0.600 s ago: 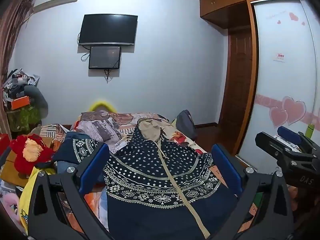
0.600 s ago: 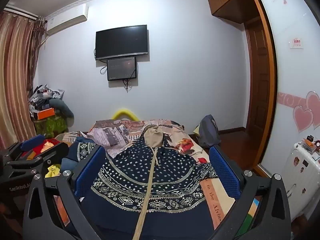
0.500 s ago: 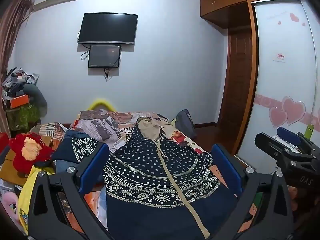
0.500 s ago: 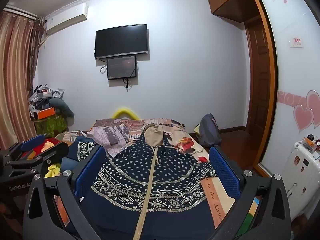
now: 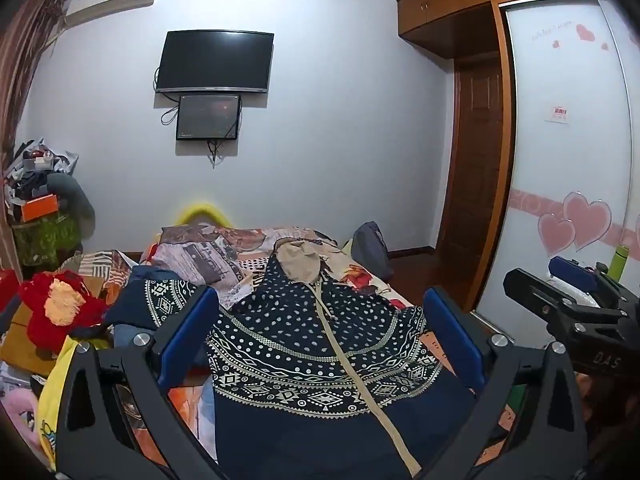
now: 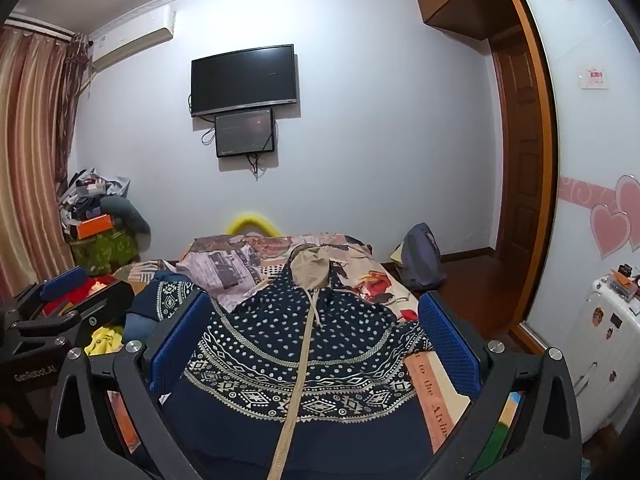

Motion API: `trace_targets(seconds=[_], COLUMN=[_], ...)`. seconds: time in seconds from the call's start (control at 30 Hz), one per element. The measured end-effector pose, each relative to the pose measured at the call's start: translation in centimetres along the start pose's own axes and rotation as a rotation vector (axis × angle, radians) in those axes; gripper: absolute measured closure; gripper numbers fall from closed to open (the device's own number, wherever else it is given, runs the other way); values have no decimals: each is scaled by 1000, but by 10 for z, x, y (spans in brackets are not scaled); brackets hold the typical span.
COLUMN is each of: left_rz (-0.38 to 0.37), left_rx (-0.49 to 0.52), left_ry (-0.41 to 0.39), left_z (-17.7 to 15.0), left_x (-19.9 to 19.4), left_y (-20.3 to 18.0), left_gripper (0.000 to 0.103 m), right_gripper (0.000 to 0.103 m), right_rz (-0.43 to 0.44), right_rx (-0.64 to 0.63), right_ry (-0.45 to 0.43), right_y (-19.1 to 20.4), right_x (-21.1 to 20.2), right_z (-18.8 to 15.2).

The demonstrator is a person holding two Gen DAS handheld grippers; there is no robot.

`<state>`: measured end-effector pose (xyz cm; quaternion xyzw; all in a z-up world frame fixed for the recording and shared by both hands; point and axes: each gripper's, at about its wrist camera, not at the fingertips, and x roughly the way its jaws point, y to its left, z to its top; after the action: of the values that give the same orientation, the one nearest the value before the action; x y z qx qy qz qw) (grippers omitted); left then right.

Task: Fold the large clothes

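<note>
Overhead, both grippers held above the near end of the bed [image 6: 436, 392], neither touching cloth.

Left gripper [image 5: 320, 332]: blue fingers [image 5: 188, 336] spread wide apart, nothing between them but the view down onto the garment. Right gripper [image 6: 314, 334]: likewise wide apart, holding nothing. Each shows in the other's view, the right one at the right edge of the left camera [image 5: 576, 308], the left one at the left edge of the right camera [image 6: 60, 308].

Navy hooded jacket [image 6: 296, 344]: laid flat, front up, down the middle of the bed. Hem toward the near edge, beige hood [image 6: 310, 268] toward the far end. White dots across the chest, a band of white diamond pattern below it, plain navy under that. Beige zipper [image 6: 300, 360] closed, running along the middle from hood to hem. One patterned sleeve [image 5: 160, 296] lies out toward the bed's left edge; the right sleeve reaches the right edge and looks shorter or bunched, cannot tell which.

Printed bedspread [image 6: 224, 264] rumpled at the far left corner of the bed. Red plush toy [image 5: 60, 312] in the clutter past the left edge. Dark backpack [image 6: 422, 256] on the floor beside the far right corner. Black television [image 6: 244, 80] on the far wall, a smaller screen [image 6: 245, 133] just under it.
</note>
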<state>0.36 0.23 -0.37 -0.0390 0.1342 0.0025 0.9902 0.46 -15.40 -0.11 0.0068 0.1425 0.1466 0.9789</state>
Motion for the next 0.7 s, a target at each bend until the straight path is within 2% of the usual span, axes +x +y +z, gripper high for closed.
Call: trace_targets(seconds=[0.7], left_rz=[8], left_rx=[-23], left_ry=[5], left_z=[1], left_x=[1], left_y=[5], left_gripper=[0], right_gripper=[0], right_rz=[11], right_rx=[-6], right_ry=[11], right_y=[6], right_x=[0], right_z=[4])
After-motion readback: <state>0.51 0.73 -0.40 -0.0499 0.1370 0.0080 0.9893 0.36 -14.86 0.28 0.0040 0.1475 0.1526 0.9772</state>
